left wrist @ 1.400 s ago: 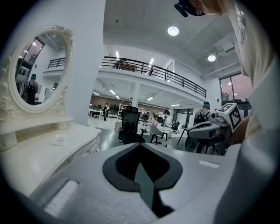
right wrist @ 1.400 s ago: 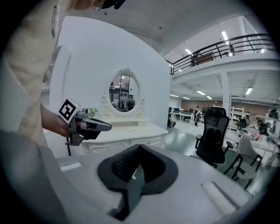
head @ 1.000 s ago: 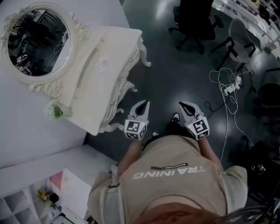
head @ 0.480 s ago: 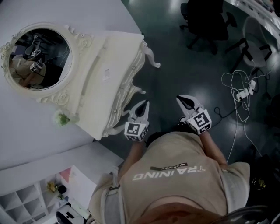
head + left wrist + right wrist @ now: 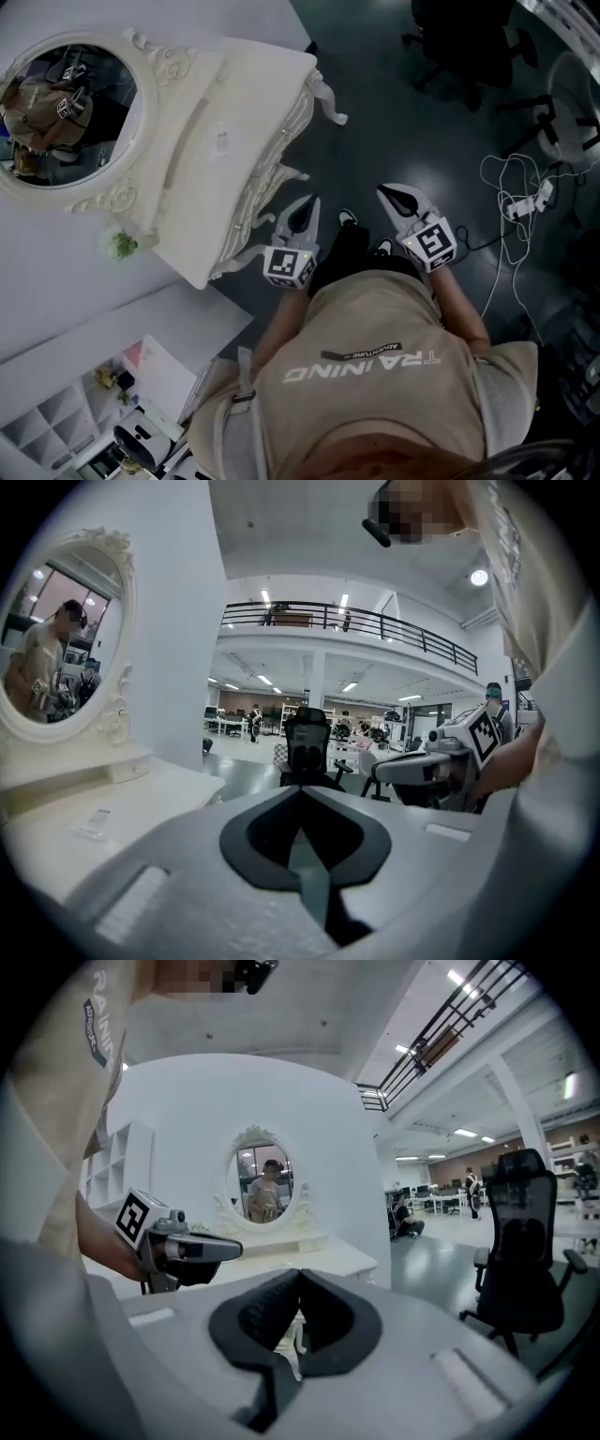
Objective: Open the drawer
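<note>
Overhead, the head view gives me the layout: the white dressing table (image 5: 248, 112) with its oval mirror (image 5: 66, 108) lies ahead and to the left of both sets of fingers, clear of them. Its carved front (image 5: 277, 159) faces the dark floor just left of the left gripper (image 5: 306, 206). I cannot pick out the drawer itself on that front in any view.

The right gripper (image 5: 397, 195) hangs further right, over bare floor.

Only the gripper views settle the fingers. The left gripper (image 5: 300, 791) has its dark pads pressed tip to tip with nothing between them, and it faces an office chair (image 5: 307, 747), with the mirror (image 5: 61, 653) off to its left. The right gripper (image 5: 299, 1275) is likewise pinched together and empty, looking past the left gripper (image 5: 217, 1249) at the mirror (image 5: 265, 1185).

Loose cables (image 5: 514, 192) show only from above.
</note>
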Action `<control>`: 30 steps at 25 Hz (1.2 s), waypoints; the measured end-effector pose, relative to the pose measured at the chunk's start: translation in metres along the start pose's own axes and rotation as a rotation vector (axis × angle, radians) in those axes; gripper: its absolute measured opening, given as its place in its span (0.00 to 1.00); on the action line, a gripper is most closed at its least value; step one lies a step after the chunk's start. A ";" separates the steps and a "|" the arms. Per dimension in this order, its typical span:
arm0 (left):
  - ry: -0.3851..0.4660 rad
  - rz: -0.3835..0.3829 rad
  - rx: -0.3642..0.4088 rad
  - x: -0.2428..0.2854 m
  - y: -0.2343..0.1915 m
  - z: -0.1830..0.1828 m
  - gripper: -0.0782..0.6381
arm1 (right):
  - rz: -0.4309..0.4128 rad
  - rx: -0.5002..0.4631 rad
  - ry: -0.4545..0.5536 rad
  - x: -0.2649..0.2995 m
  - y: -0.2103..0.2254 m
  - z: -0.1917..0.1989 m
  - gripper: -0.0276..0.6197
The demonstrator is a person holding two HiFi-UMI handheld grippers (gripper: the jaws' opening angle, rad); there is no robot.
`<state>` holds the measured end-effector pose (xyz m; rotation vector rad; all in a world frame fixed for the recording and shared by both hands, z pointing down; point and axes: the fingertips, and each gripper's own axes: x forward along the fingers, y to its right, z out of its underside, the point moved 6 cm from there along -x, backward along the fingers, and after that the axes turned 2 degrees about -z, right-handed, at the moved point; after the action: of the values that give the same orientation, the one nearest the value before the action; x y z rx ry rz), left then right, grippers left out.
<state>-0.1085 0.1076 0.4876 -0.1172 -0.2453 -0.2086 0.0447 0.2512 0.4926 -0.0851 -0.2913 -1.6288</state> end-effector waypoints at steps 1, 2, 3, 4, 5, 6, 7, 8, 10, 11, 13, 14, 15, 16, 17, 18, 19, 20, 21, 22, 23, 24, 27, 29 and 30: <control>0.010 0.010 -0.007 0.011 -0.008 0.001 0.12 | 0.009 0.001 -0.003 0.008 0.007 -0.003 0.05; 0.011 0.019 -0.017 0.020 -0.016 0.002 0.12 | 0.020 -0.002 -0.004 0.014 0.012 -0.007 0.05; 0.004 0.025 -0.033 0.026 -0.025 0.004 0.12 | 0.033 -0.002 -0.003 0.019 0.014 -0.012 0.05; -0.005 0.029 -0.055 0.032 -0.033 0.004 0.12 | 0.045 0.005 -0.003 0.022 0.015 -0.018 0.05; -0.008 0.031 -0.076 0.037 -0.042 0.002 0.12 | 0.053 0.013 -0.007 0.027 0.015 -0.024 0.05; -0.004 0.034 -0.088 0.043 -0.051 -0.002 0.12 | 0.058 0.012 -0.014 0.033 0.017 -0.029 0.05; 0.003 0.040 -0.089 0.051 -0.060 -0.006 0.12 | 0.058 0.002 -0.022 0.042 0.020 -0.034 0.05; 0.009 0.049 -0.083 0.059 -0.069 -0.010 0.12 | 0.056 -0.011 -0.031 0.053 0.023 -0.039 0.05; 0.018 0.072 -0.066 0.073 -0.086 -0.015 0.12 | 0.056 -0.029 -0.047 0.076 0.029 -0.050 0.05; 0.018 0.082 -0.059 0.078 -0.094 -0.015 0.12 | 0.059 -0.032 -0.053 0.087 0.032 -0.054 0.05; 0.015 0.086 -0.050 0.088 -0.113 -0.014 0.12 | 0.064 -0.030 -0.054 0.107 0.037 -0.056 0.05; 0.015 0.078 -0.049 0.092 -0.124 -0.014 0.12 | 0.072 -0.023 -0.054 0.116 0.042 -0.055 0.05; 0.017 0.063 -0.053 0.095 -0.135 -0.014 0.12 | 0.079 -0.011 -0.059 0.124 0.047 -0.054 0.05; 0.019 0.046 -0.062 0.098 -0.145 -0.014 0.12 | 0.078 0.001 -0.066 0.131 0.052 -0.054 0.05; 0.022 0.028 -0.072 0.098 -0.153 -0.015 0.12 | 0.068 0.009 -0.076 0.137 0.055 -0.055 0.05; 0.023 0.011 -0.079 0.099 -0.160 -0.016 0.12 | 0.052 0.011 -0.085 0.143 0.058 -0.056 0.05; 0.020 -0.006 -0.081 0.099 -0.166 -0.016 0.12 | 0.032 0.009 -0.092 0.150 0.062 -0.057 0.05; 0.015 -0.024 -0.080 0.100 -0.171 -0.017 0.12 | 0.011 0.006 -0.096 0.158 0.066 -0.059 0.05; 0.012 -0.044 -0.079 0.102 -0.176 -0.018 0.12 | -0.012 0.002 -0.098 0.167 0.071 -0.060 0.05; 0.010 -0.066 -0.077 0.106 -0.181 -0.019 0.12 | -0.038 -0.001 -0.098 0.176 0.078 -0.061 0.05; 0.009 -0.087 -0.072 0.112 -0.185 -0.021 0.12 | -0.067 -0.003 -0.099 0.185 0.085 -0.062 0.05; 0.005 -0.107 -0.063 0.117 -0.189 -0.023 0.12 | -0.099 -0.005 -0.102 0.195 0.092 -0.063 0.05; -0.015 -0.187 -0.043 0.132 -0.205 -0.033 0.12 | -0.212 -0.011 -0.119 0.222 0.112 -0.064 0.05; -0.025 -0.257 -0.035 0.141 -0.211 -0.044 0.12 | -0.295 -0.034 -0.120 0.237 0.131 -0.070 0.05; -0.030 -0.289 -0.024 0.147 -0.212 -0.050 0.12 | -0.330 -0.054 -0.113 0.244 0.145 -0.075 0.05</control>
<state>-0.0038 -0.1331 0.4955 -0.1087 -0.2895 -0.4975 0.1766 -0.0112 0.4962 -0.1784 -0.3625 -1.9632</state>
